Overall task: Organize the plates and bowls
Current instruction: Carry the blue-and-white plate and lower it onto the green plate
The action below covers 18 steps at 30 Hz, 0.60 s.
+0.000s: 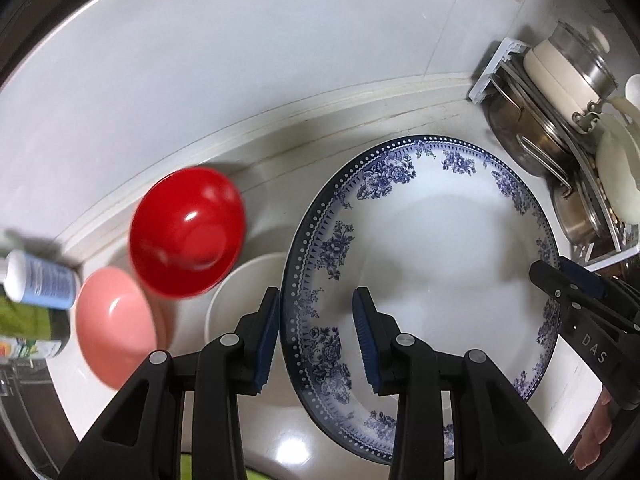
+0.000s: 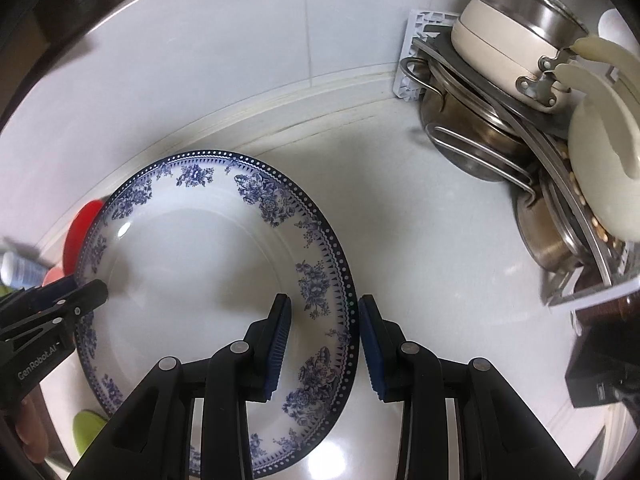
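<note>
Tongs, left point(image 1: 316, 336) and right point(image 2: 324, 344), apparently grasp plate point(image 1: 432, 248) rims.

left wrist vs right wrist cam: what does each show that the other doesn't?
Left wrist only: the whole red bowl, the pink bowl in full, a white bowl under the plate's edge, and the labelled bottle lying clear.

Right wrist only: a black box at the right edge, a green thing lower left, and far more bare counter.

Both: the blue-and-white plate, gripped on opposite rims by the left gripper and right gripper, and the pot rack.
</note>
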Each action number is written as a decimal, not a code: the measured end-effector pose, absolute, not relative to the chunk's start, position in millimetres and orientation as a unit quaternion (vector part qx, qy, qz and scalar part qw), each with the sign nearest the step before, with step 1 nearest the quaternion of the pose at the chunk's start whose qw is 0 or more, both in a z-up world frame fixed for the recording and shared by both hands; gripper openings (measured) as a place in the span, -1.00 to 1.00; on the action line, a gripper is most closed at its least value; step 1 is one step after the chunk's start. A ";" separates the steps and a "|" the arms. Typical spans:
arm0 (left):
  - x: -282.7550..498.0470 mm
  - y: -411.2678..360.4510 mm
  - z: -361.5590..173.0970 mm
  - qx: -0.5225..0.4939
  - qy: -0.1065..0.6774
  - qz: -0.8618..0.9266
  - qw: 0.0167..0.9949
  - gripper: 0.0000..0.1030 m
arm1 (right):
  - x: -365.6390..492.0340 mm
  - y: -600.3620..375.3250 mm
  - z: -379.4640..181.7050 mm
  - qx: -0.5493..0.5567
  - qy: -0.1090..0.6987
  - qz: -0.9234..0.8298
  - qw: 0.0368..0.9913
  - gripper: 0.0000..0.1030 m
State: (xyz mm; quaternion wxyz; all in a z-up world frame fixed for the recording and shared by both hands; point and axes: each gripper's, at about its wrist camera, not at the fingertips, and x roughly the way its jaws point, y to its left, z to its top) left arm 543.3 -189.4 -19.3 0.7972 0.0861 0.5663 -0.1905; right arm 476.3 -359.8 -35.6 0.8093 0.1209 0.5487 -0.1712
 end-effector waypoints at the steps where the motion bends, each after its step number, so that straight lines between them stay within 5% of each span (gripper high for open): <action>1: 540.1 -182.8 -18.6 0.083 0.566 -0.189 0.798 -0.29 | 472.1 -354.2 -34.0 0.119 0.547 -0.169 0.811 -0.30; 18: 485.2 -49.2 -28.2 0.047 0.565 -0.155 0.809 -0.29 | 434.4 -239.4 -22.2 0.075 0.537 -0.139 0.829 -0.30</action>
